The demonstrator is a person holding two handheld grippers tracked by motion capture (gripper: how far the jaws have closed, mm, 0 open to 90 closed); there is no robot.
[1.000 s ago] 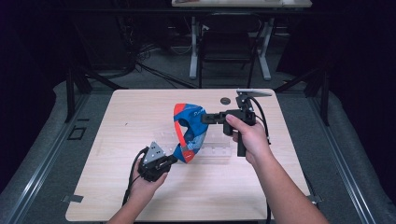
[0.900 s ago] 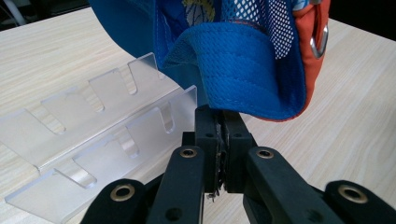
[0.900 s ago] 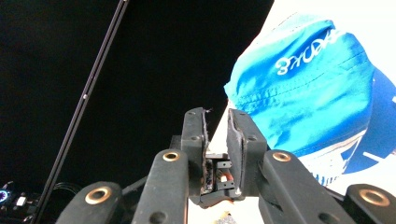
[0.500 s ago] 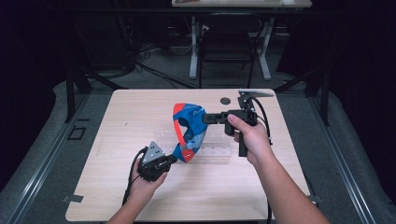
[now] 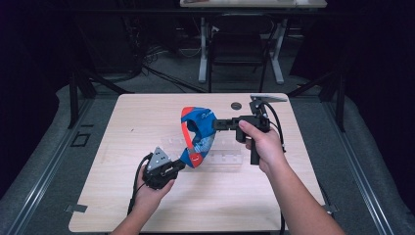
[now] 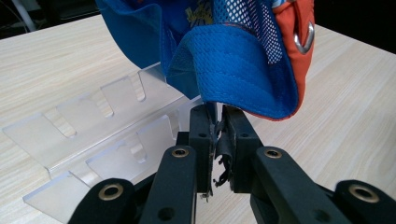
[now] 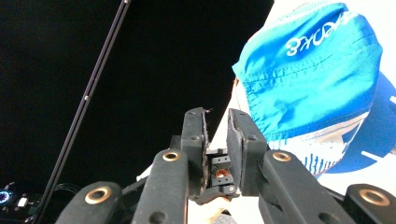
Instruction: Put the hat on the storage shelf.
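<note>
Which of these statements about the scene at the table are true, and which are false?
1. The cap is blue with orange trim. True.
2. The cap lies flat on the table. False: it is held up off the tabletop, and the right tool grips its side.
3. A clear plastic rack lies on the table under the cap. True.
4. The right tool's jaws stand wide open. False: they are closed on the cap's edge.
</note>
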